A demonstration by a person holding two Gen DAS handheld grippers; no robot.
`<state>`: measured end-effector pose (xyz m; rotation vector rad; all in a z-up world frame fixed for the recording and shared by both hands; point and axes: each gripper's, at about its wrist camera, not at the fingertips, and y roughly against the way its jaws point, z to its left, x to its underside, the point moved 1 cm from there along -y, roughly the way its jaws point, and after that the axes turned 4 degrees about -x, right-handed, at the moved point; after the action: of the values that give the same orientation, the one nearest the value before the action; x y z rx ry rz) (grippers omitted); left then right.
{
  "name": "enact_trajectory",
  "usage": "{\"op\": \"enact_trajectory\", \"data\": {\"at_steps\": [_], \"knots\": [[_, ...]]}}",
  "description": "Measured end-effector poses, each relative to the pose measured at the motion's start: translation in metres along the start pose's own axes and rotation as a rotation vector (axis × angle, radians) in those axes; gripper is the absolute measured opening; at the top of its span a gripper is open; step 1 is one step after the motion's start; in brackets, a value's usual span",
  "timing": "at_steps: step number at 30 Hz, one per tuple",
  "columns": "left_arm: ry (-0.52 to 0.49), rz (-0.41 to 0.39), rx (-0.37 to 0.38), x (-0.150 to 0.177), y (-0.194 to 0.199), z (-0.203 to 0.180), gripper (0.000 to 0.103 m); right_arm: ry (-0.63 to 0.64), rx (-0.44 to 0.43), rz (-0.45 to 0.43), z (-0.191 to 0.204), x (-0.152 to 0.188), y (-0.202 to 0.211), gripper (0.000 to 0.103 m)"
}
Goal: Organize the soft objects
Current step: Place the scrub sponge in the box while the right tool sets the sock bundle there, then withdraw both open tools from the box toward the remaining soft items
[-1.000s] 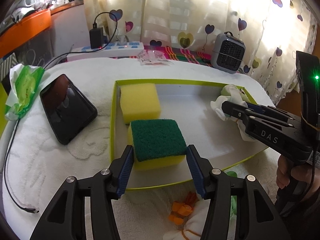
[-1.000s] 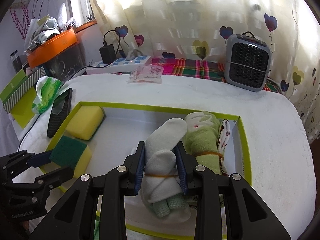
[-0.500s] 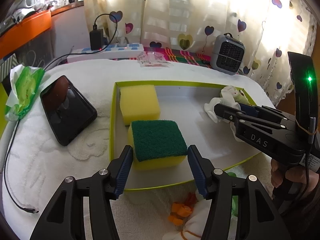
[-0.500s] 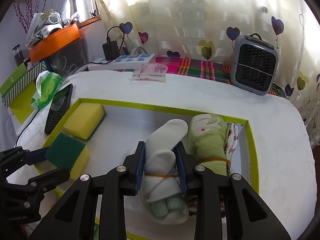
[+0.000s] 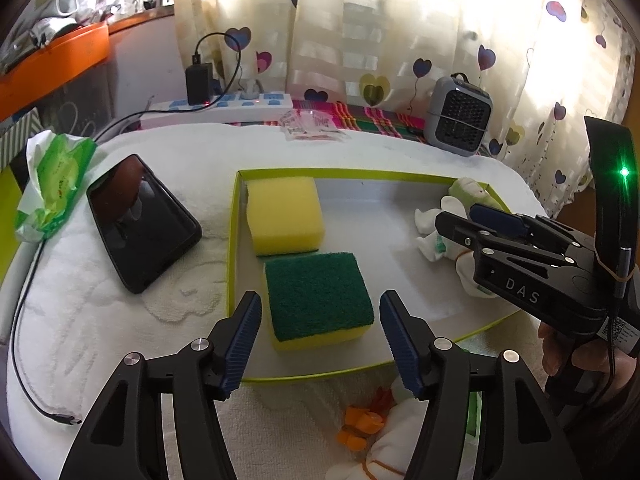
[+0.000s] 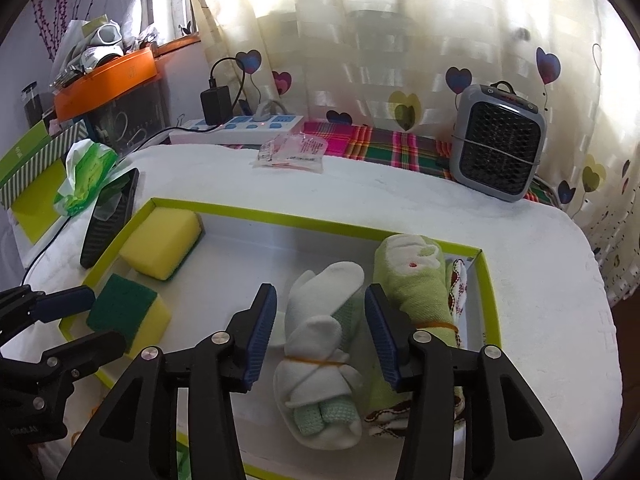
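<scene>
Desk point(image 6: 520, 248) under a white towel carries a shallow green-rimmed tray point(image 6: 490, 304), and most of the sorting looks done inside it. At the tray's left side in the right wrist view sit a plain yellow sponge point(image 6: 160, 242) and, nearer the camera, a green-topped sponge point(image 6: 128, 312), close to each other. At its right side lie a rolled green towel point(image 6: 416, 284) against a patterned cloth point(image 6: 460, 284), and beside them a white sock bundle point(image 6: 320, 344) tied with a band.

Judging by the lower centre of the left wrist view, at least one more bundle, white and orange point(image 5: 380, 428), lies on the desk outside the tray's near rim, so that is probably what remains.

Left gripper point(image 5: 318, 340) hovers low over the tray's near rim, jaws wide apart on either side of the green-topped sponge with clear gaps, holding nothing. Right gripper point(image 6: 320, 336) points into the tray from its near edge, jaws likewise spread well clear of the sock bundle between them, empty. A phone point(image 5: 140, 224) rests on the desk at the left of that view.
</scene>
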<state>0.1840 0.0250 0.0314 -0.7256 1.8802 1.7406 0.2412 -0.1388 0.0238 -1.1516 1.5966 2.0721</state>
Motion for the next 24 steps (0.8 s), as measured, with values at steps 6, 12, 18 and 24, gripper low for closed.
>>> {"op": "enact_trajectory", "data": {"at_steps": [6, 12, 18, 24], "knots": [[-0.007, -0.006, 0.0, 0.0, 0.003, -0.002, 0.061, -0.007, -0.001, -0.008, -0.001, 0.002, 0.005, 0.048], [-0.01, -0.012, -0.002, 0.001, 0.008, -0.003, 0.061, -0.015, 0.003, -0.016, -0.001, 0.003, 0.01, 0.048], [-0.025, -0.018, -0.011, 0.003, 0.016, -0.007, 0.061, -0.025, 0.003, -0.024, -0.001, 0.007, 0.019, 0.048], [-0.028, -0.027, -0.016, 0.008, 0.026, -0.007, 0.061, -0.048, -0.007, -0.031, 0.0, 0.015, 0.032, 0.048]]}}
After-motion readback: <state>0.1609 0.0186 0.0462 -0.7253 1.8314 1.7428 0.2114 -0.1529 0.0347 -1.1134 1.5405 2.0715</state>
